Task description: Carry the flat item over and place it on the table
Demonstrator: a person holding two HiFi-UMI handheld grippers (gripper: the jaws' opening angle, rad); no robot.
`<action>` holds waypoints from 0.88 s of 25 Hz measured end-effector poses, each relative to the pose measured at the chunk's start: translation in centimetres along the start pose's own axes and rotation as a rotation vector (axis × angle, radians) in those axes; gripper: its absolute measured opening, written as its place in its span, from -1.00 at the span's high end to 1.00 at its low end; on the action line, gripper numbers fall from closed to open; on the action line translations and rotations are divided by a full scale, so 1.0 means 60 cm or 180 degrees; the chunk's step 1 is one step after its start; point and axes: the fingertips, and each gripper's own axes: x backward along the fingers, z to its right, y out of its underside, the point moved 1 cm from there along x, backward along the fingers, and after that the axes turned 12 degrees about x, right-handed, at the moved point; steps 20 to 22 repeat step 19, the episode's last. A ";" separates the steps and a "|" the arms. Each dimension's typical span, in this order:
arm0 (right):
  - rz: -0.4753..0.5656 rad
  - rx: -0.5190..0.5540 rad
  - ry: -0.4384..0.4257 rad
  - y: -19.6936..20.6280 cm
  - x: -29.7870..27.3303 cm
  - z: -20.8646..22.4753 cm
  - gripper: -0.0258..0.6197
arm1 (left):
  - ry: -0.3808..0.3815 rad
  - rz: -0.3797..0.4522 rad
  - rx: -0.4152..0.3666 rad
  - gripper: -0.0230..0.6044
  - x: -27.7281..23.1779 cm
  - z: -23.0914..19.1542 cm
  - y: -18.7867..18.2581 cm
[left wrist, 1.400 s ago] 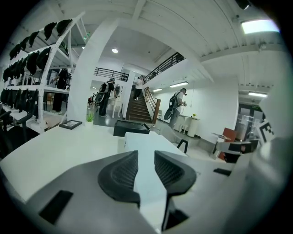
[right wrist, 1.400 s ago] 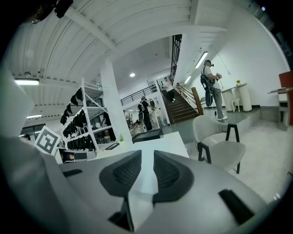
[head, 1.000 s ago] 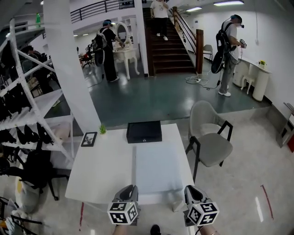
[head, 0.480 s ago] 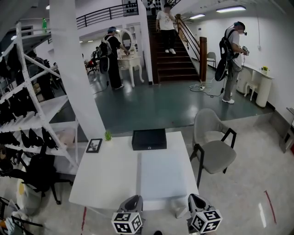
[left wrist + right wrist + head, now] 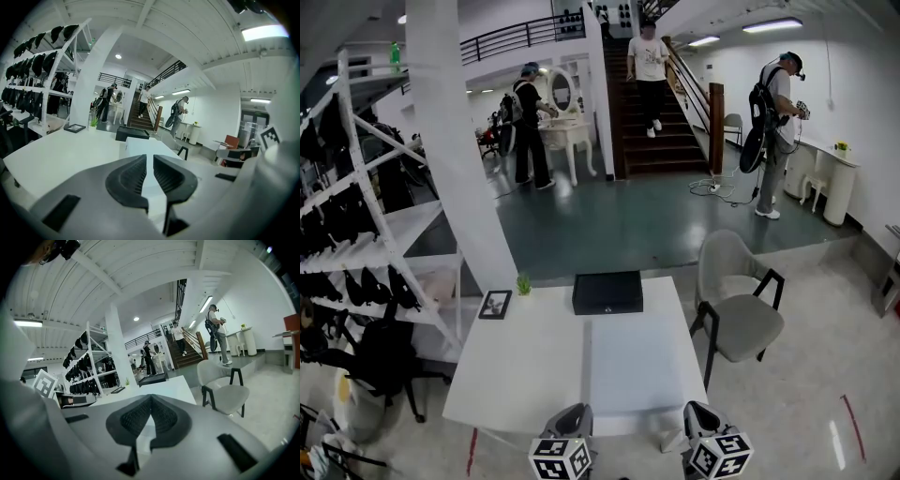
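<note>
- Pale flat rectangular panel point(image 5: 630, 361) lies flat on the right half of the white rectangular table point(image 5: 520, 370). Its far end is touching or just short of the low black box point(image 5: 607, 292); cannot tell which.
- Left gripper point(image 5: 578, 409) and right gripper point(image 5: 695, 407) hover at the table's near edge, close to the panel's near corners. In each gripper view the ribbed pads are brought together with nothing between them, so neither tong holds the panel.
- Judgement: placement looks done, and the step in hand is clearing off.
- To do it well: keep both tongs closed and draw them straight back and a little up, so no tip catches the panel's near edge. Check that the panel sits fully on the top, with no overhang on the right side.
- Surface: smooth matt white. A small black-framed picture point(image 5: 495, 304) and a small green potted plant point(image 5: 523, 283) sit at the far left, well apart from the panel.
- Room: a grey shell chair point(image 5: 736, 314) stands just right of the table. A white column point(image 5: 455, 141) and a white rack of dark gear point(image 5: 356, 234) are on the left.
- Beyond is a dark floor and a staircase point(image 5: 661, 141) with a person on it. Two more people stand at furniture, well apart from the table.
</note>
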 end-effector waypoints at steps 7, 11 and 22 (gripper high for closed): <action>-0.0046 0.0015 0.0026 0.006 -0.002 0.001 0.92 | 0.0009 0.0002 0.0043 0.78 -0.003 -0.003 -0.007; -0.0080 0.0018 0.0023 0.010 -0.004 0.004 0.92 | 0.0037 -0.0020 0.0034 0.78 -0.009 -0.002 -0.003; -0.0115 0.0054 -0.0035 0.010 -0.018 -0.014 0.92 | 0.0071 -0.0032 0.0031 0.78 -0.008 -0.008 -0.014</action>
